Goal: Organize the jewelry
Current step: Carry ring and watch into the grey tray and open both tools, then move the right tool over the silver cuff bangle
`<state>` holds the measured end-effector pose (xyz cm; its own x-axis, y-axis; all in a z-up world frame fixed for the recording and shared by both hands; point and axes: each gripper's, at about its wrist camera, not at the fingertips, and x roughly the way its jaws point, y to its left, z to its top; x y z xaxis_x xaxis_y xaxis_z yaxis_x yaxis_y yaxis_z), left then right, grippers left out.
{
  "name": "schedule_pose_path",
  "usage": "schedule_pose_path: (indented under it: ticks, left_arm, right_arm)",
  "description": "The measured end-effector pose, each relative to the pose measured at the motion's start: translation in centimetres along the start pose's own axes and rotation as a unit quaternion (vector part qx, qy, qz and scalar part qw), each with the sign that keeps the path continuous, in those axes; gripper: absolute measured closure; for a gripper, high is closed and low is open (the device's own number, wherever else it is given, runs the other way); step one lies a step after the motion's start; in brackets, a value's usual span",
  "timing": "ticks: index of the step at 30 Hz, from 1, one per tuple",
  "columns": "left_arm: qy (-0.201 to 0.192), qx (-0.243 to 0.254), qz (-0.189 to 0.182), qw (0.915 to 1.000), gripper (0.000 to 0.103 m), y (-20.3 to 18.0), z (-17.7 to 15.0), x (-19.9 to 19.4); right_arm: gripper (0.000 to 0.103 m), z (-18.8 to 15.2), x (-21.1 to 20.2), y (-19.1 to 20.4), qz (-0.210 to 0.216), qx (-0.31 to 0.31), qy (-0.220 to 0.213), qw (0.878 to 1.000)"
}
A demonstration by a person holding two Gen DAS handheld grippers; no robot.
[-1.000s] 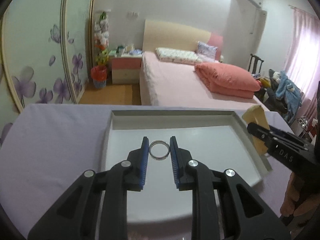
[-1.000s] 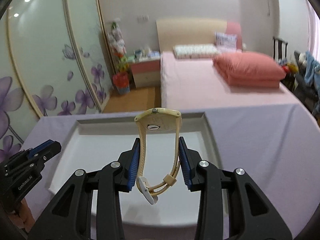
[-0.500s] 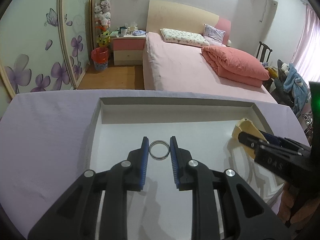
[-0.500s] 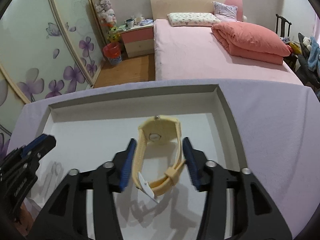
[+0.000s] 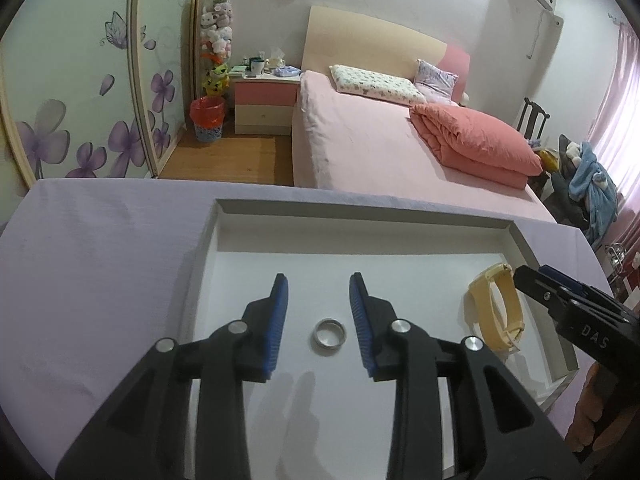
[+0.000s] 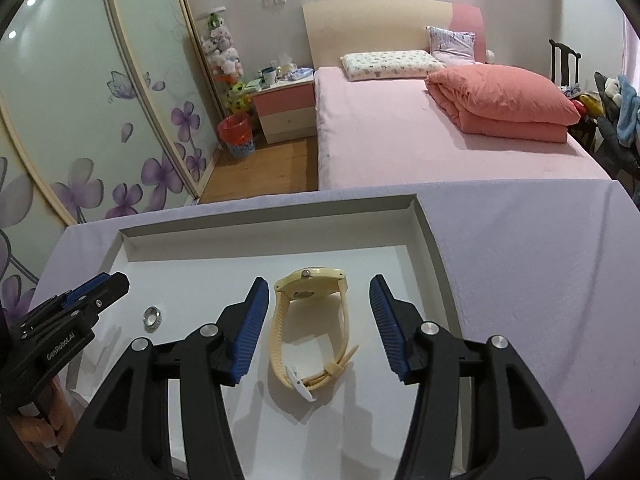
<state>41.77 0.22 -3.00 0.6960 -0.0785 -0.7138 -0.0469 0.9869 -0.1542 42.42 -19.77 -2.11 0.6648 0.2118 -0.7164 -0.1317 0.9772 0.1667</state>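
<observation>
A silver ring (image 5: pixel 329 333) lies flat on the floor of the white tray (image 5: pixel 360 216), between the fingers of my left gripper (image 5: pixel 319 291); the jaws are opening and their blue pads (image 5: pixel 279 320) stand clear of it. The same ring (image 6: pixel 152 317) shows at the left in the right wrist view. A cream wristwatch (image 6: pixel 310 320) rests on the tray (image 6: pixel 272 216) between the spread fingers of my right gripper (image 6: pixel 318 294), touching neither pad. From the left wrist view the watch (image 5: pixel 498 308) sits by the tray's right wall.
The tray sits on a table under a lilac cloth (image 6: pixel 540 280). Beyond the table's far edge are a pink bed (image 5: pixel 400 148), a nightstand (image 5: pixel 264 108) and flowered wardrobe doors (image 5: pixel 80 100). A person's hand (image 5: pixel 588 420) holds the right gripper.
Both grippers sank to the tray. The left one let go of the ring, which now lies on the tray floor. The right one let go of the watch, which rests on the tray.
</observation>
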Motion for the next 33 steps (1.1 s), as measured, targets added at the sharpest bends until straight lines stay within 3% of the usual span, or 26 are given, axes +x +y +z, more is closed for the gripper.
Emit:
schedule_pose_path:
  ticks: [8, 10, 14, 22, 28, 33]
  left_arm:
    - [-0.024, -0.012, 0.0, 0.9996, 0.07, 2.1, -1.6, -3.9]
    - [-0.04, -0.01, 0.002, 0.9991, 0.064, 2.6, -2.8, -5.9]
    - [-0.082, 0.004, 0.005, 0.9966, 0.054, 3.6, -6.5, -11.0]
    - [-0.124, 0.024, 0.005, 0.9919, 0.034, 4.4, -15.2, -18.8]
    - [-0.127, 0.025, -0.01, 0.9916, 0.027, 3.8, -19.5, -21.3]
    - [-0.135, 0.04, -0.013, 0.9899, 0.024, 2.6, -20.6, -21.9]
  right_arm:
    - [0.049, -1.1, -3.0, 0.0, 0.01, -0.003, -0.024, 1.0]
    - [0.049, -2.0, -4.1, -0.2, 0.017, -0.003, -0.029, 0.999]
    - [0.049, -5.0, -7.5, -0.7, 0.024, -0.011, -0.042, 0.999]
    - [0.037, -12.6, -12.6, -2.0, 0.023, -0.017, -0.04, 0.999]
    - [0.03, -17.6, -13.6, -2.4, 0.002, -0.019, -0.021, 1.0]
    - [0.026, -19.5, -12.8, -2.4, 0.001, -0.013, 0.012, 1.0]
